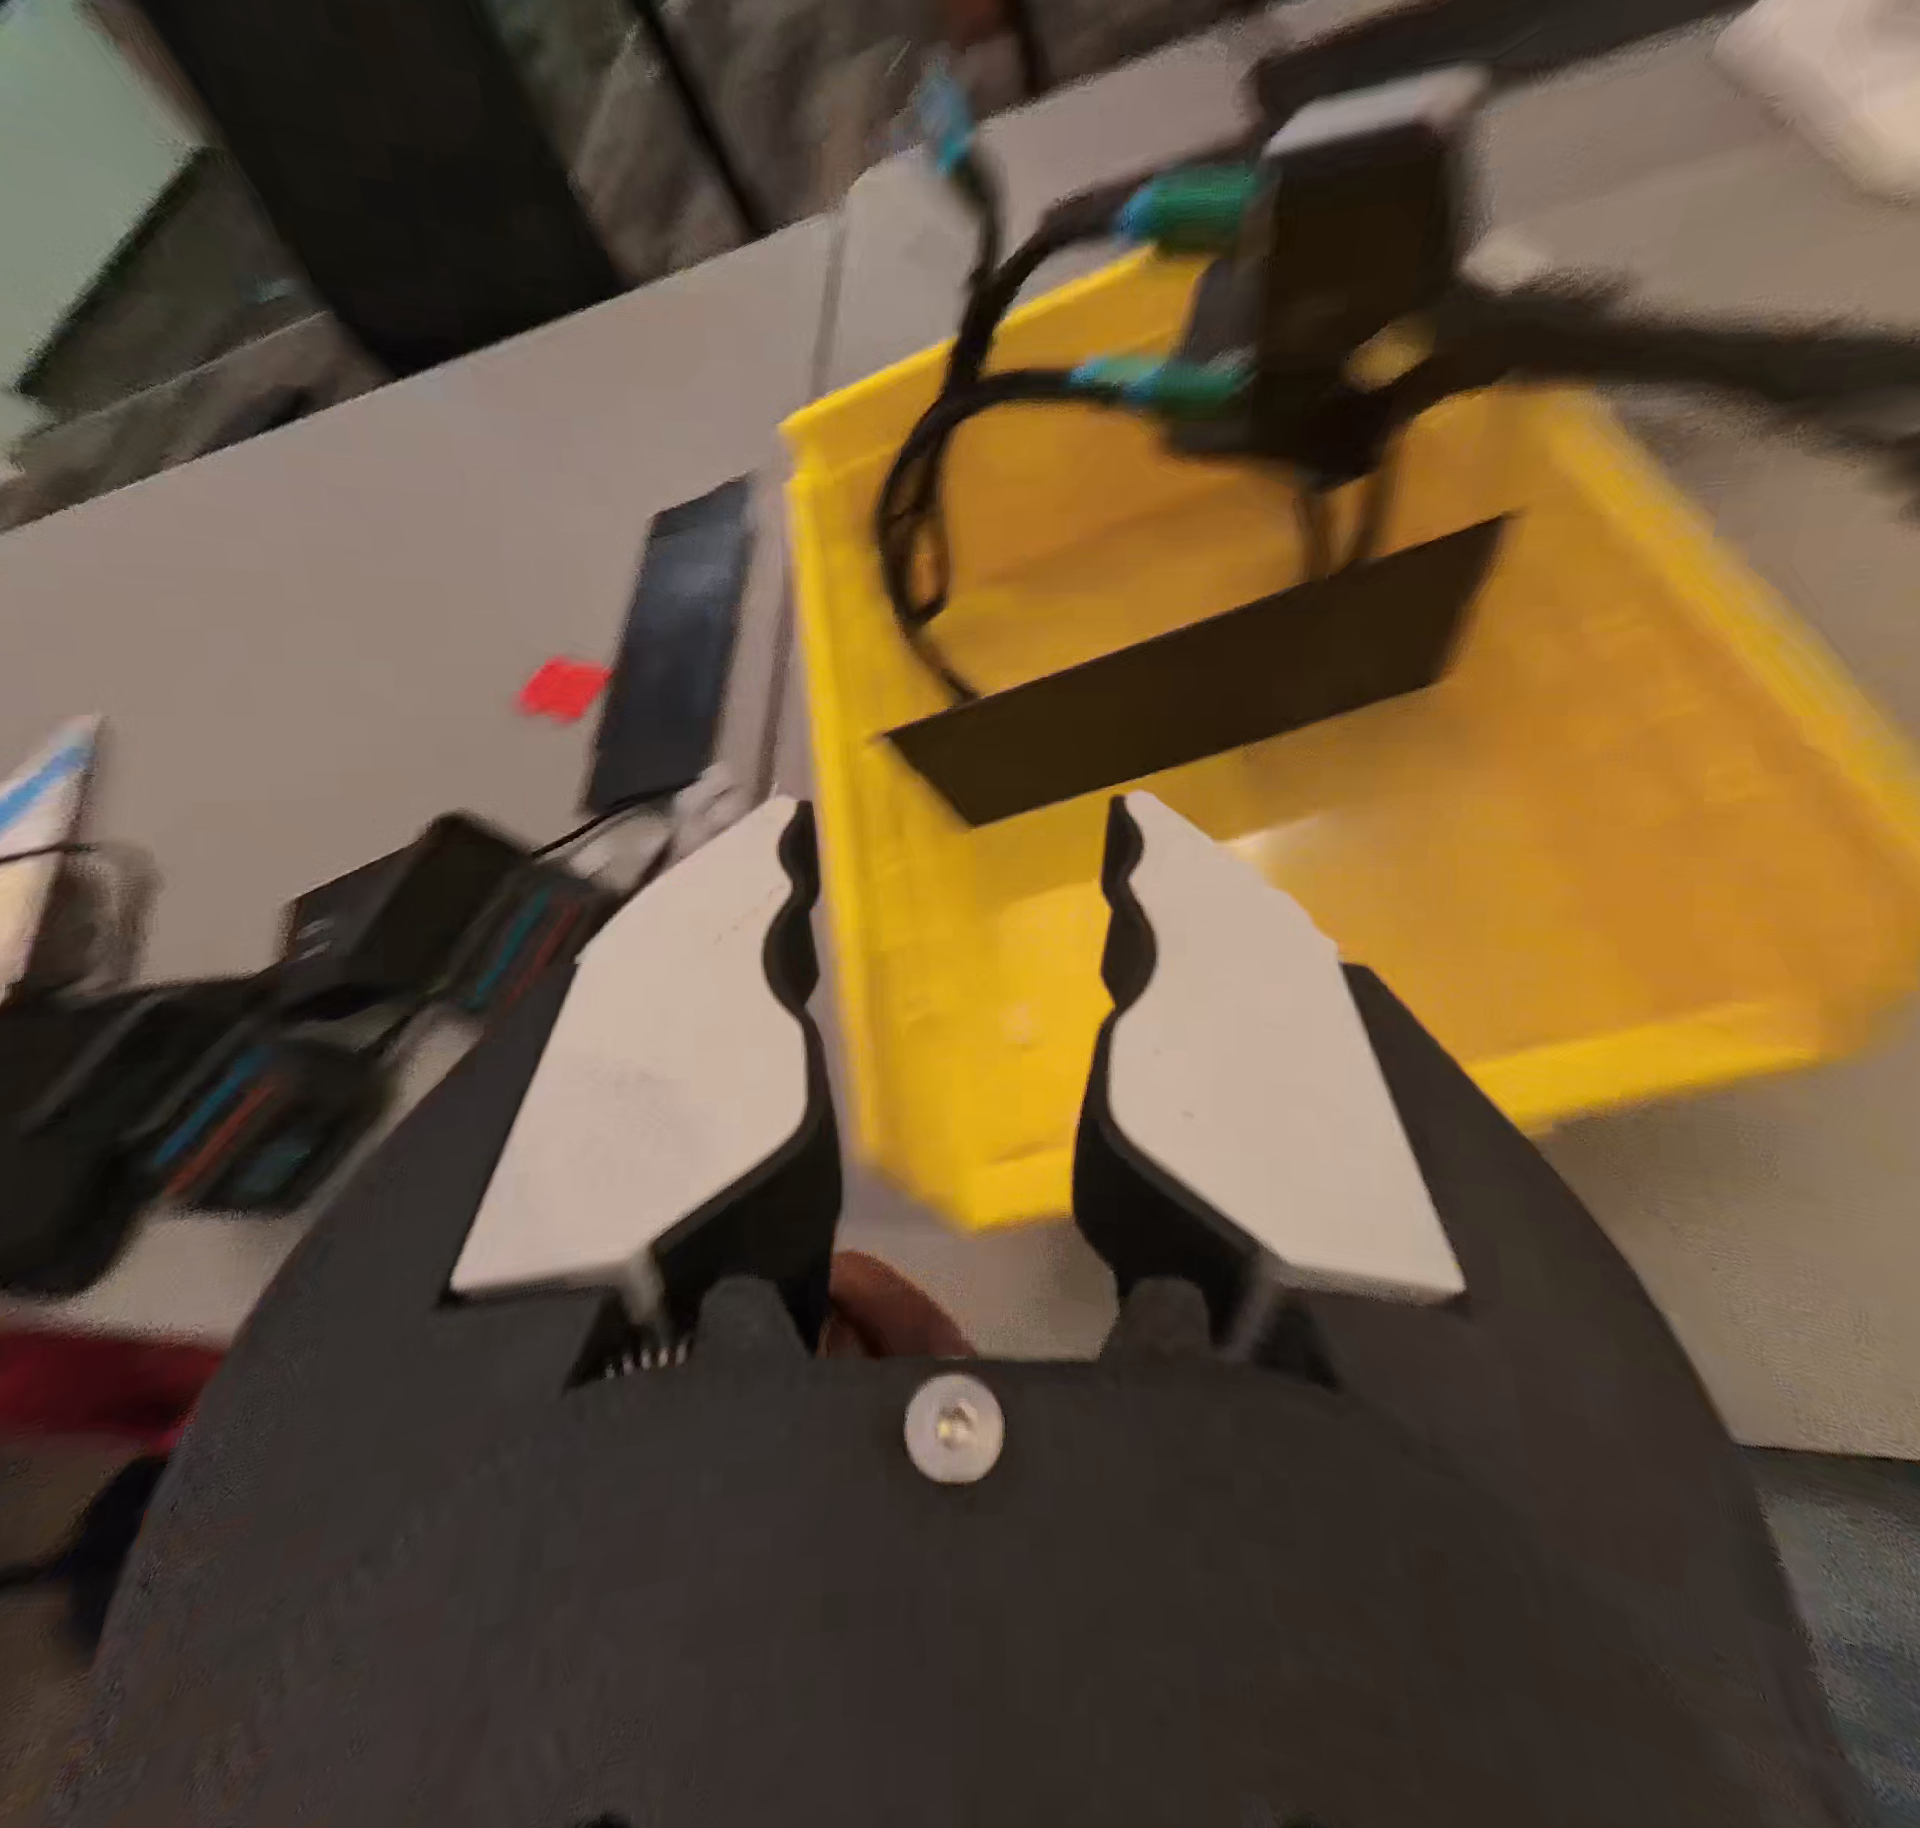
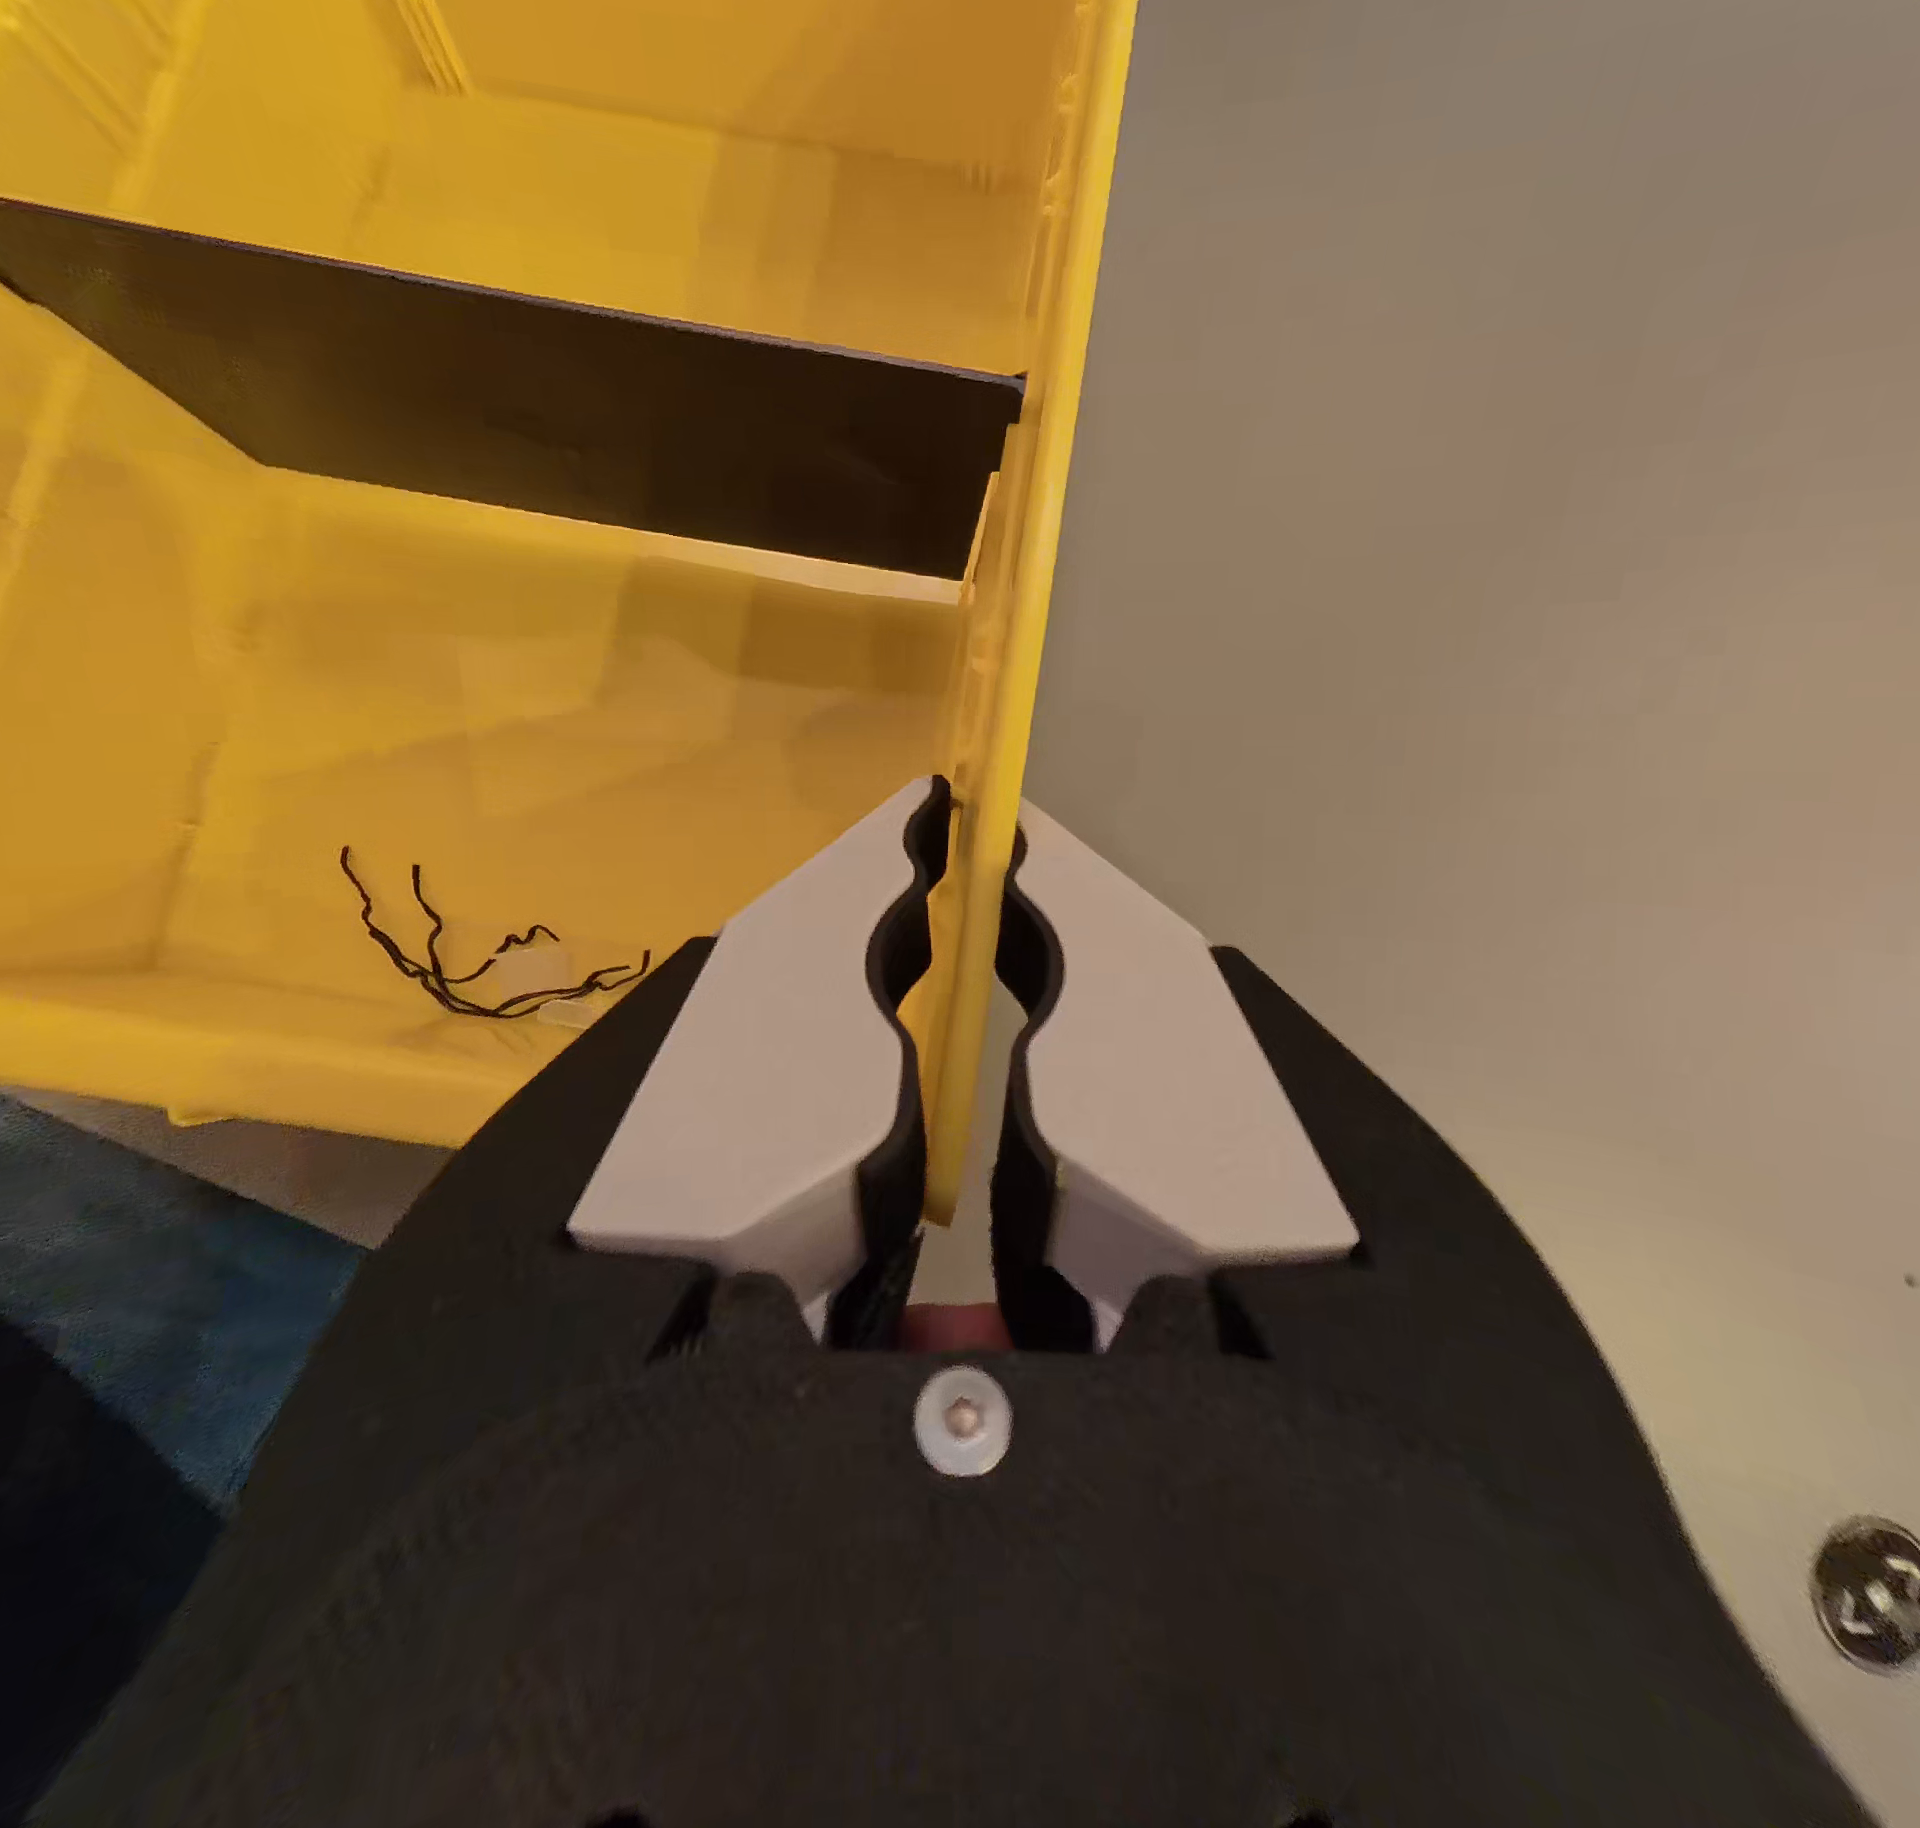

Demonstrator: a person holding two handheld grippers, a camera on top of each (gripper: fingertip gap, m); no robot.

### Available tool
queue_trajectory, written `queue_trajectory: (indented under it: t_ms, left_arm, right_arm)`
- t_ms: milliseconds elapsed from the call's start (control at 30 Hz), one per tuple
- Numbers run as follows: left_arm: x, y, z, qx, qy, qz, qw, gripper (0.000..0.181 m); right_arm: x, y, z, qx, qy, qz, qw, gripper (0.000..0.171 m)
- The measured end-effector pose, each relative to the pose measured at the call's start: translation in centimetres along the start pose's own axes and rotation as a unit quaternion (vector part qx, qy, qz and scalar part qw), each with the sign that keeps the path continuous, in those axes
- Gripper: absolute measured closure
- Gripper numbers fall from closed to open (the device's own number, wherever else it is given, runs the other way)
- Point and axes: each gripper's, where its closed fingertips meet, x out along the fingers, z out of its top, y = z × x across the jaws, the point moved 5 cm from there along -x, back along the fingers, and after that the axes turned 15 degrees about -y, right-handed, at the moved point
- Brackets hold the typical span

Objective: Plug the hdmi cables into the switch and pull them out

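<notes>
Left wrist view: left gripper [image 1: 961,822] empty, fingers apart, at near corner of yellow plastic bin [image 1: 1621,843] | black box-shaped switch [image 1: 1340,251] with green-ended black cables [image 1: 1174,381] plugged in hangs above bin's far half, ahead-right of the fingertips, upright | right gripper [image 2: 977,822] clamped on bin's side wall.

yellow bin [image 2: 540,168] with black divider [image 2: 582,438], green-blue cable plugs [image 1: 1195,199], grey table [image 2: 1455,531].

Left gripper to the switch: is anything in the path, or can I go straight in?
The black divider crosses the yellow bin between the open left gripper and the switch at the far end. It sits low, so passing above it looks possible. The plugged cables loop off the switch's left side; the view is blurred.
</notes>
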Motion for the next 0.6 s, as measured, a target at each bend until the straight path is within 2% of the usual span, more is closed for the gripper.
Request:
queue_trajectory:
  t_ms: [100, 300, 500, 600]
  left_arm:
    - [0.8, 2.6, -3.3, 0.027, 0.051, 0.041, 0.997, 0.126]
    - [1.8, 3.7, -5.3, 0.085, 0.076, 0.111, 0.987, 0.129]
    - [2.2, 3.8, -6.6, 0.068, 0.097, 0.100, 0.988, 0.124]
    - [2.2, 3.7, -6.8, 0.054, 0.099, 0.086, 0.990, 0.132]
  right_arm:
    - [-0.7, -2.0, -0.7, 0.011, 0.002, -0.026, 1.000, 0.168]
    - [-1.8, -4.8, -1.9, 0.027, 0.006, -0.067, 0.997, 0.167]
    - [-2.1, -6.0, -2.1, 0.035, 0.006, -0.074, 0.997, 0.167]
    - [-2.0, -6.2, -2.1, 0.037, 0.007, -0.074, 0.997, 0.167]
